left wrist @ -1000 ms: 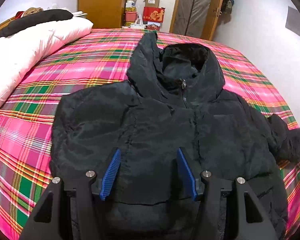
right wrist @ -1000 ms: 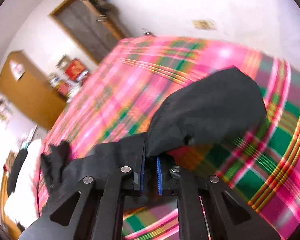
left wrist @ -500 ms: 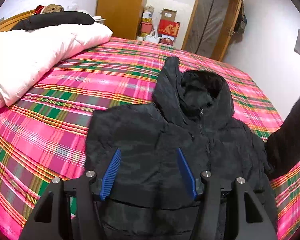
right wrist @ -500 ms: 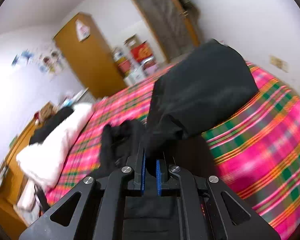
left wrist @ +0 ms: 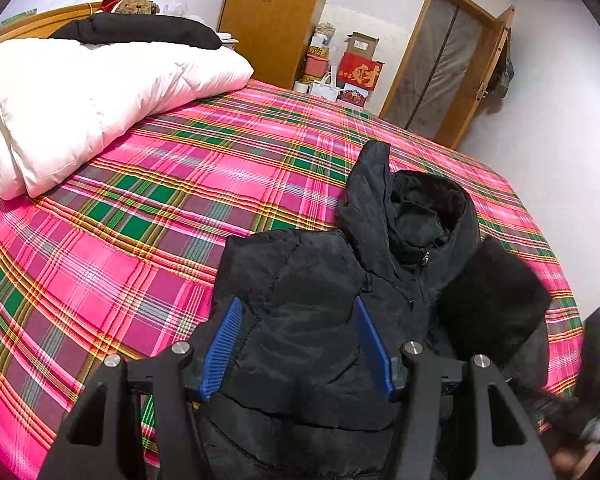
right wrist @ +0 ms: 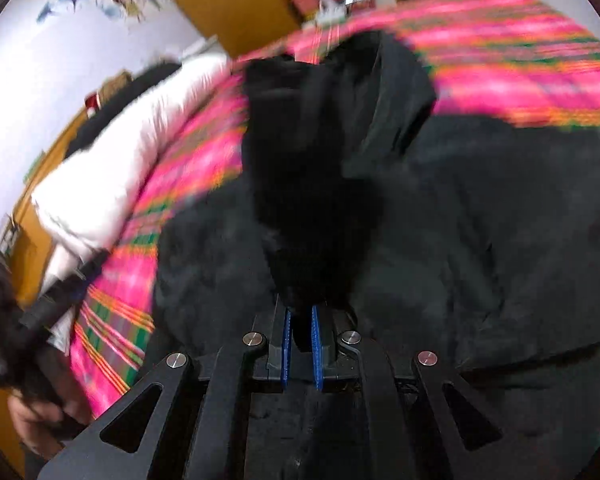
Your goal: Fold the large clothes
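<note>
A black hooded padded jacket (left wrist: 260, 256) lies front up on the pink and green plaid bed (left wrist: 140, 220), hood (left wrist: 428, 208) toward the far wall. My left gripper (left wrist: 296, 302) hovers open above the jacket's chest with nothing gripped. My right gripper (right wrist: 300, 312) has the end of the jacket's sleeve (right wrist: 312, 180) between its blue pads, and its jaws are opening. That sleeve (left wrist: 492, 300) lies across the jacket's front beside the zip. The right wrist view is blurred by motion.
A white duvet (left wrist: 80, 104) and a black pillow (left wrist: 140, 30) fill the bed's far left. Behind the bed stand a wooden wardrobe (left wrist: 272, 12), stacked boxes (left wrist: 356, 68) and a door (left wrist: 448, 68). A person's hand (right wrist: 32, 412) holds the left gripper's handle.
The right gripper carried the sleeve from the bed's right side, up and over, onto the jacket's front. The left gripper drew back and rose a little, still open.
</note>
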The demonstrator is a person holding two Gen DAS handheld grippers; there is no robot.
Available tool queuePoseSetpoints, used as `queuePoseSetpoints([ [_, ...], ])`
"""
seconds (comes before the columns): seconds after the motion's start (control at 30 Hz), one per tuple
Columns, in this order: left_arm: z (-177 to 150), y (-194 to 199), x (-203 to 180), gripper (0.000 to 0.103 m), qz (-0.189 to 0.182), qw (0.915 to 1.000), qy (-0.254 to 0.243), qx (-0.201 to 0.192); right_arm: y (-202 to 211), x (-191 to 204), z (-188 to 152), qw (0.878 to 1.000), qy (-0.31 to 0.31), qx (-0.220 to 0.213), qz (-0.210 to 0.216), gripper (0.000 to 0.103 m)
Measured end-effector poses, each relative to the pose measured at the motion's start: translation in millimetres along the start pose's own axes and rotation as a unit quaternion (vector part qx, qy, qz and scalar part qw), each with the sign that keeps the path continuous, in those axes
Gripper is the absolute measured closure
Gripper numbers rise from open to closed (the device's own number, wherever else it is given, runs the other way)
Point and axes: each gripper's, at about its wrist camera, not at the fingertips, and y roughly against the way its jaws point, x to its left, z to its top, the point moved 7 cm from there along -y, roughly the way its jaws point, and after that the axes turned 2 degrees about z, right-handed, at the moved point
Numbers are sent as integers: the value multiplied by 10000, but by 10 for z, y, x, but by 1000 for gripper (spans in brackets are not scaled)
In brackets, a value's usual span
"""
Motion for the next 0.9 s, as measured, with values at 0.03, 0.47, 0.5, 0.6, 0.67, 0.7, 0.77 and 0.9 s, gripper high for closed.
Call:
queuePoseSetpoints([
  [0.03, 0, -5, -4, 43, -22, 10000, 11, 8, -37, -13, -26, 10000, -3, 34, -9, 90],
  [0.47, -94, -151, -241, 37, -1036, 9928, 429, 410, 644, 111, -15, 9972, 498, -499, 240, 48],
  [0.5, -135, -220, -294, 37, -1172, 9903, 484, 576, 739, -16, -28, 9973, 447, -564, 132, 48],
  [0.6, -287, -455, -484, 37, -1413, 9825, 494, 1110, 937, -390, -36, 9971, 191, -710, -217, 48],
  [0.67, -410, -606, -588, 37, -1394, 9796, 442, 1375, 1043, -673, -44, 9961, -68, -778, -414, 48],
  [0.7, -469, -663, -635, 38, -1412, 9778, 414, 1495, 1095, -800, -47, 9952, -175, -820, -502, 48],
  [0.77, -589, -740, -730, 60, -1429, 9751, 262, 1677, 1211, -1017, -23, 9924, -319, -955, -712, 48],
  [0.9, -611, -693, -798, 94, -1035, 9843, -190, 1415, 1328, -1277, 84, 9874, -449, -1186, -943, 49],
])
